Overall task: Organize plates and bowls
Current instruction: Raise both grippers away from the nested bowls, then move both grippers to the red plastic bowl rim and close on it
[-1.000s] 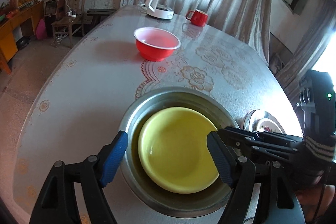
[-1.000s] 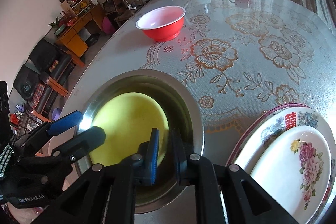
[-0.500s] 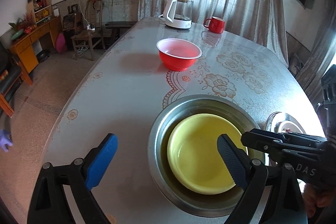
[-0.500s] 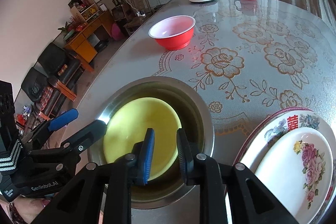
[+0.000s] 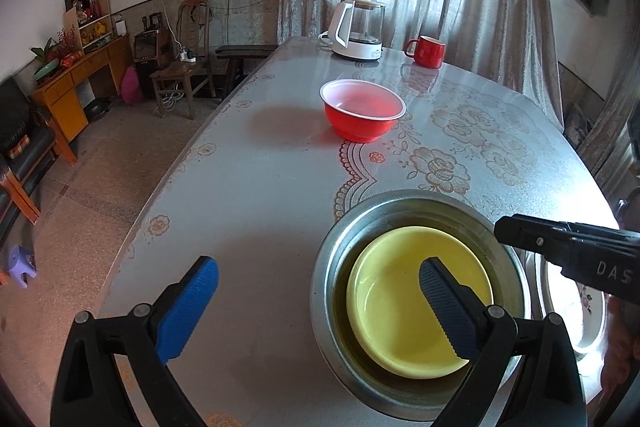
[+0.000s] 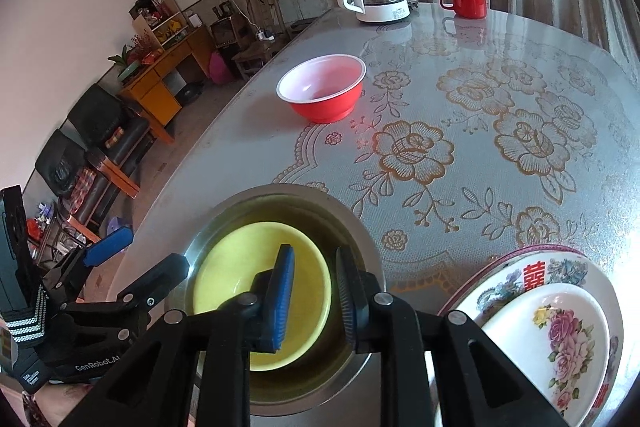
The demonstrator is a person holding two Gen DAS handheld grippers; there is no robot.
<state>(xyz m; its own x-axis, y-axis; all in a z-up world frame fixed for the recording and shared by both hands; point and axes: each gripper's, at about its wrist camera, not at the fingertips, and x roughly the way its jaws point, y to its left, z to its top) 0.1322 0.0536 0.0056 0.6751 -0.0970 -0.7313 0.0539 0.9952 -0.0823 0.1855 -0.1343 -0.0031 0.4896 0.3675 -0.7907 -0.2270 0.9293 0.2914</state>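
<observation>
**Yellow bowl sits in the steel basin, both grippers above it**

My left gripper [image 5: 316, 303] is spread wide with nothing between its pads; its jaws have just been opening. One pad hangs over the bare table [image 5: 256, 195], the other over the yellow bowl [image 5: 400, 311], which sits inside the steel basin [image 5: 328, 259]. My right gripper [image 6: 314, 293] has its pads a narrow gap apart above the bowl's far rim, pinching nothing. Beside the basin lie two stacked flowered plates [image 6: 560, 327]. Farther off stands a red bowl [image 5: 362, 115], then a kettle [image 5: 358, 29] and a red mug [image 5: 426, 51].
</observation>
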